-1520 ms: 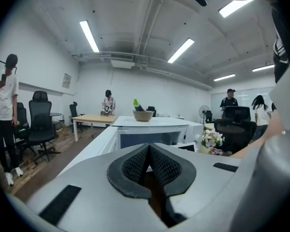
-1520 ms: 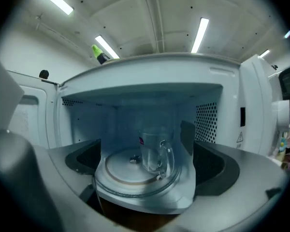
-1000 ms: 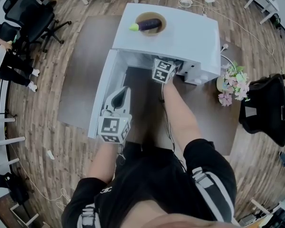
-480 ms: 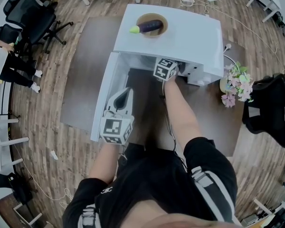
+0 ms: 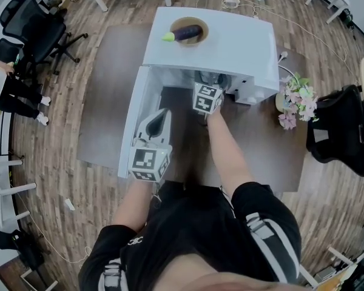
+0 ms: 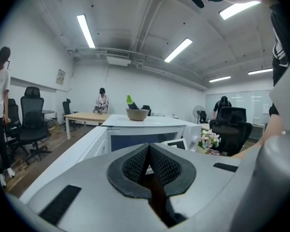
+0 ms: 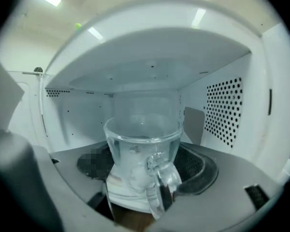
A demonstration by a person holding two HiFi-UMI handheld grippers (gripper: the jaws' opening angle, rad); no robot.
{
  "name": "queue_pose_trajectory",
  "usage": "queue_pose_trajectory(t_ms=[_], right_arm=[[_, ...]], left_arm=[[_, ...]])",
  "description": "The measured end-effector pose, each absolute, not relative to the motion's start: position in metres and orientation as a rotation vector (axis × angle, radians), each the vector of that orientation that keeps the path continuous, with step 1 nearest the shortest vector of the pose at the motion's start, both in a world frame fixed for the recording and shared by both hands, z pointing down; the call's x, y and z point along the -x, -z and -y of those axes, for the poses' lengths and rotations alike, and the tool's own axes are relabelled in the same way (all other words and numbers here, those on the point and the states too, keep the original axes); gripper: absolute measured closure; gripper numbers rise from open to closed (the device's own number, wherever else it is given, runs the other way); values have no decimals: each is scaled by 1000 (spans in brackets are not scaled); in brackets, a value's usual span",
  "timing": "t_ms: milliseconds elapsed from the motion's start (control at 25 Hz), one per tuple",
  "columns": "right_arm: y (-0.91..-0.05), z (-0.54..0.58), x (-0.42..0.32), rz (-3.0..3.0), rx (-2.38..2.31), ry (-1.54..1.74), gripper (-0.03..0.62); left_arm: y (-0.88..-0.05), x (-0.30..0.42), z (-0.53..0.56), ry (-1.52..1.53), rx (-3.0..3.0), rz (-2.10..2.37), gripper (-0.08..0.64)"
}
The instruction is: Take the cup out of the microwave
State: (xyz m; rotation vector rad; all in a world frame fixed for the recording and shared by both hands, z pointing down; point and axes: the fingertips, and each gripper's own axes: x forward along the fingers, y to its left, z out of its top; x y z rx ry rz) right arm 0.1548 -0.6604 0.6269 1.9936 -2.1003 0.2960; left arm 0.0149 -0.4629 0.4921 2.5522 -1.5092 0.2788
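I have the cup (image 7: 144,153) pinched in the right gripper (image 7: 145,167). Its jaws stand part-way apart with a pad pressed on each side of the glass. The cup is clear and upright, and its handle (image 7: 162,187) points back at my camera. It is inside the microwave (image 5: 236,41), near the mouth of the cavity, with the white roof above it and the perforated wall (image 7: 222,110) to its right. I can't tell whether its base rests on the cavity floor or is lifted off it.

From the head view, the right gripper reaches into the opening from the front, and only its marker cube (image 5: 207,98) shows outside. The door (image 5: 133,120) is swung wide to the left. My left gripper (image 6: 149,151) is low beside that door with its jaws closed together and nothing between them.

On top of the microwave sits a bowl (image 5: 197,38) with an eggplant (image 5: 187,31) in it. The microwave stands on a brown table (image 5: 109,102), and a bunch of flowers (image 5: 294,102) is just to its right. Office chairs (image 5: 36,17) stand off to the left on the wood floor (image 5: 54,132), near a person (image 5: 6,83).
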Motion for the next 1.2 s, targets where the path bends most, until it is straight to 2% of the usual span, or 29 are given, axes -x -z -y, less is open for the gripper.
queue_pose_trajectory(t_ms=[400, 760, 1200], right_arm=[[-577, 563, -153, 2203, -1947, -223, 218], [-475, 477, -165, 2280, -1971, -67, 218], [-432, 441, -189, 2248, -2053, -10, 218]], left_arm=[[-459, -19, 454, -186, -2630, 1450, 557], [-436, -30, 442, -118, -2704, 1402, 557], [-421, -43, 432, -103, -2771, 1365, 557]])
